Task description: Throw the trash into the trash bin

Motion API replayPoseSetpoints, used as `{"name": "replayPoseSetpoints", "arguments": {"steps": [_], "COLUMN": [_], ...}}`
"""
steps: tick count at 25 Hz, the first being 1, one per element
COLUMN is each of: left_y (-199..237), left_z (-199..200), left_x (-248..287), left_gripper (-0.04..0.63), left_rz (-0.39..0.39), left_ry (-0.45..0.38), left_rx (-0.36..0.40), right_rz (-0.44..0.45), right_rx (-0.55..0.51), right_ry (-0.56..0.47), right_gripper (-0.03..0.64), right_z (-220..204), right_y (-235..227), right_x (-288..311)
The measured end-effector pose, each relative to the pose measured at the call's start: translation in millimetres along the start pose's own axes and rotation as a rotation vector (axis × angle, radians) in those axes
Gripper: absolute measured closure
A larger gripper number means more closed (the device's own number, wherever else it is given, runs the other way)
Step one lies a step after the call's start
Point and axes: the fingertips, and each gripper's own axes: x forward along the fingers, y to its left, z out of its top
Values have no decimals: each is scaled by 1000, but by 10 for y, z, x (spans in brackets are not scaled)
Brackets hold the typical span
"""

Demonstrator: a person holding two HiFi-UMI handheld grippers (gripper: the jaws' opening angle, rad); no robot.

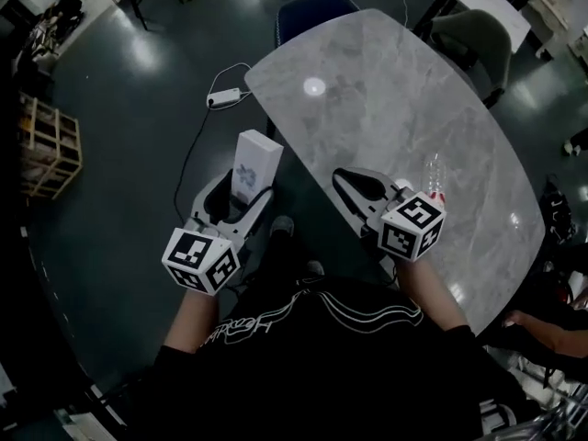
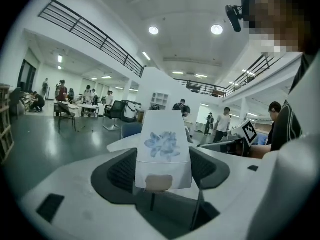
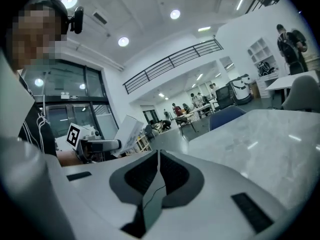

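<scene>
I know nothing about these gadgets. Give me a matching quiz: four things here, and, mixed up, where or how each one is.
1 white box
2 clear bottle
3 power strip
4 right gripper

a on the floor
b shut, holding nothing
c on the marble table
d held by the left gripper

Pairs: 1-d, 2-c, 3-a, 4-b

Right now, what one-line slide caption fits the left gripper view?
Left gripper shut on a white carton with a blue flower print, people standing far behind it.
</scene>
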Motion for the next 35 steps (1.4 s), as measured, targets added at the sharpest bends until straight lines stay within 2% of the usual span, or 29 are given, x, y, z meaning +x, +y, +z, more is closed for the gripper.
{"name": "replayPoseSetpoints", "arguments": {"steps": [4,7,10,14,16,19,23,29,35], "left_y": [271,575,885,1266,1460,1764,2162,2759,3000], "left_z": [-169,-339,-599,-941,-1113,-1424,-1967,-2746,-3585], "left_x": [-306,-370,-344,-339,-291,-150,76,349,532], "left_gripper": [285,285,285,285,285,285,285,285,285], "left_rz": [51,101,133,151,155,140,135,133,121], "left_ry": [7,28,82,159,204,293,425,569,711], "left_rx": [-98,-133,-157,-253,-282,-285,-295,-309,-427], "right_rz": [82,103,117,147,150,144,150,185,174], "right_rx": [1,17,47,-6,-5,29,46,56,142], "right_ry": [57,104,141,236,271,310,370,481,617], "right_gripper": [575,575,575,575,575,575,575,575,575], "right_z": [-95,-230,-396,-598,-657,-761,-982,-1404,-1964], "right_y": [246,268,250,371,361,280,182,149,14], "right_x": [356,649,954,1294,1464,1770,2184,2817,3051]}}
